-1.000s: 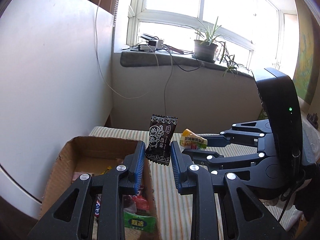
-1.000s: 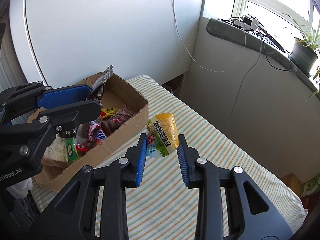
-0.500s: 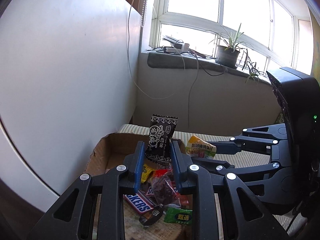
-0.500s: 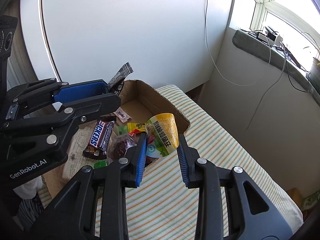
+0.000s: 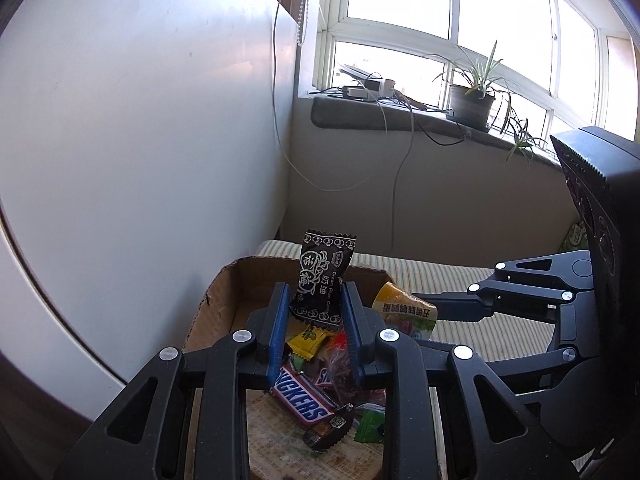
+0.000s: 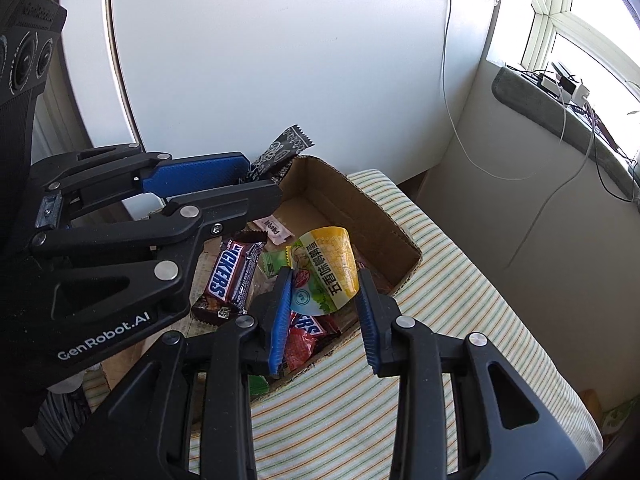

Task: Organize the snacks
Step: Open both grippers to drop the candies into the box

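Above an open cardboard box (image 6: 362, 210) on a striped tablecloth (image 6: 460, 320), I hold both grippers side by side. My left gripper (image 5: 314, 314) has its blue-padded jaws clamped on a black snack packet (image 5: 322, 276) with white Chinese lettering; the packet stands upright between the pads, its crimped top edge rising above the fingertips. From the right wrist camera the same packet (image 6: 280, 152) pokes out past the left gripper (image 6: 244, 182) near the box's far corner.

My right gripper (image 6: 324, 294) has its jaws closed on a yellow-and-green snack packet (image 6: 326, 270), held over the box's near edge. From the left wrist camera that packet (image 5: 404, 314) sits just right of my left gripper, at the tip of the right gripper (image 5: 416, 318).

Inside the box lie a Snickers bar (image 6: 232, 276), a second Snickers bar (image 5: 302, 398) seen from the left camera, a small yellow candy (image 5: 308, 338), a green wrapper (image 6: 274, 262) and a pale pink sachet (image 6: 274, 226). Behind the box stands a white panel (image 6: 260, 60). A windowsill (image 5: 400, 116) carries a potted plant (image 5: 472, 100) and cables.
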A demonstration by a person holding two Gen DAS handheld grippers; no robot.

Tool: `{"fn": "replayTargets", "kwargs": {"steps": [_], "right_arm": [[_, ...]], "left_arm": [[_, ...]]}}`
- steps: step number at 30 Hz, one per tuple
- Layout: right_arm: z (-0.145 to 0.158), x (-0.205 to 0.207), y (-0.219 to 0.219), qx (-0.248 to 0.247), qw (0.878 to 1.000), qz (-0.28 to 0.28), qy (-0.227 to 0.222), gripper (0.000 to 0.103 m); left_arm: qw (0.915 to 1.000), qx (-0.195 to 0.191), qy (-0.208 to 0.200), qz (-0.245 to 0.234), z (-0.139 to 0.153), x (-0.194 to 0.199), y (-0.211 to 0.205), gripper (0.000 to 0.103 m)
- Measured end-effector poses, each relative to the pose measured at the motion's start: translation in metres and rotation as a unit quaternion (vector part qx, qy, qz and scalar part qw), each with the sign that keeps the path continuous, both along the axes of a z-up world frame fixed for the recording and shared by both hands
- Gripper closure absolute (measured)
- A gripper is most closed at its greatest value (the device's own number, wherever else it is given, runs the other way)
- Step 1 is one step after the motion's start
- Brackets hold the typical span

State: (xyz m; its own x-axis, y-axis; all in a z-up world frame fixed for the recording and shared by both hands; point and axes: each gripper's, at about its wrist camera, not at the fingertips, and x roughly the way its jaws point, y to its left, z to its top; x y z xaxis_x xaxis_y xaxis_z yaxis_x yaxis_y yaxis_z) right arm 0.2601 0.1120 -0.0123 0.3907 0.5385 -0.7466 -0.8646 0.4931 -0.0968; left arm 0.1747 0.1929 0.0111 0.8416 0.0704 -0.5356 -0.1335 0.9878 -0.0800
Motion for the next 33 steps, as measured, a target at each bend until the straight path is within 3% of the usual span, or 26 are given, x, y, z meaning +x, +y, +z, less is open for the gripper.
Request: {"fn": "replayTargets", "kwargs": {"steps": [10,17,20,24,30,33], "right_arm": [[-0.0023,-0.0054,0.0003,-0.003,1.000,0.010,-0.001,0.069],[-0.0034,-0.0057,0.0006,-0.005,1.000,0.010,-0.005,0.061],[-0.0036,-0.0062,0.0004,-0.004,1.000,0.011,-0.004,0.060],[-0.0038,-0.0082,0.0000,-0.005,1.000,0.013,-0.007,0.054],[-0.0061,-0.0100,-0.0013,-0.009,1.000,0.013,-0.006,0.054],[-0.0067,-0.0108,-0.0022,-0.010,1.000,0.013,-0.006,0.053]], "left_arm": [[1.0000,0.004,0.001,0.003,-0.0004,0.0008,0.0002,0.077],[0.9999,0.005,0.002,0.010,-0.0006,0.0010,0.0026,0.076],[0.9999,0.005,0.001,0.015,-0.0002,0.0004,0.0043,0.065],[0.9998,0.006,0.001,0.017,-0.0004,-0.0009,0.0043,0.064],[0.9998,0.008,0.000,0.019,0.0005,-0.0030,0.0043,0.058],[0.9997,0.010,0.000,0.023,0.0005,-0.0050,0.0043,0.048]]}}
